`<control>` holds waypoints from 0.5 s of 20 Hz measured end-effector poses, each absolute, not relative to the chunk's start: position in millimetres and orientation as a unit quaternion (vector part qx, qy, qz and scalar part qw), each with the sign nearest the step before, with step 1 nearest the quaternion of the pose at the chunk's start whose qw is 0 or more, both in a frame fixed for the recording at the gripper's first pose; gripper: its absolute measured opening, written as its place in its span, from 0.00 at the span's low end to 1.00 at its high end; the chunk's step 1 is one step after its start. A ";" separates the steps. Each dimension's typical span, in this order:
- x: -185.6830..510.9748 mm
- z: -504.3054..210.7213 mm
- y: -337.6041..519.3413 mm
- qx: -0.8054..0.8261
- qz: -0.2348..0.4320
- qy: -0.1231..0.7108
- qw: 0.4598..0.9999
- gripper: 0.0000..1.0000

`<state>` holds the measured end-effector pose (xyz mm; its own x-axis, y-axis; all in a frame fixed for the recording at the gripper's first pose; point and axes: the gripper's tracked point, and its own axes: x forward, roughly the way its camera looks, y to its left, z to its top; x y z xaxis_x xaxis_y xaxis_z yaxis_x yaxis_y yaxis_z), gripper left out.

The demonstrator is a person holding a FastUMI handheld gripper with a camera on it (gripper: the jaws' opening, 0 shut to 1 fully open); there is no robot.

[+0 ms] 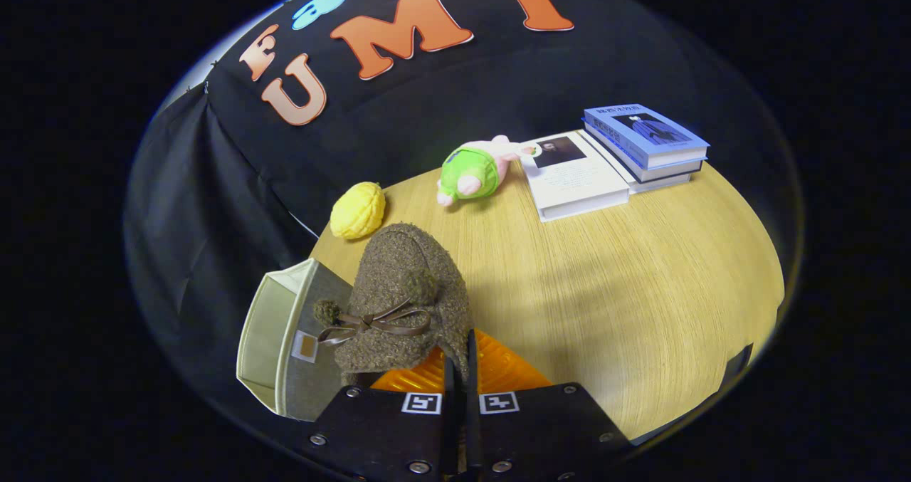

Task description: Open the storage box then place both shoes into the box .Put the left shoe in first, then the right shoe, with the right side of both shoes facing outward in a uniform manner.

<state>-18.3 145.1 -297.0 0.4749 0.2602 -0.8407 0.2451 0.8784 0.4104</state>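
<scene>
A brown fuzzy shoe [398, 290] with a thin ribbon bow and pom-poms hangs lifted just ahead of my fingers. My gripper [460, 357] is shut on its rear rim, the jaws nearly together with the rim pinched between them. The beige fabric storage box [281, 339] stands to the left of the shoe, at the wooden table's [626, 297] left edge. It is open, its pale inside shows, and a small tag is on its near wall. The shoe hides part of the box.
Beyond the shoe lie a yellow ribbed toy [358, 210] and a green and pink plush toy [473, 171]. A white book [580, 183] and a stack of blue books [644, 140] sit at the far right. Black cloth walls stand behind and on the left.
</scene>
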 end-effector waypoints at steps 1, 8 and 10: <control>-14.0 -288.0 154.6 0.251 0.012 0.507 0.825 0.05; 7.4 -226.0 236.3 0.260 0.073 0.483 0.833 0.05; 14.6 -213.9 260.4 0.261 0.087 0.478 0.834 0.05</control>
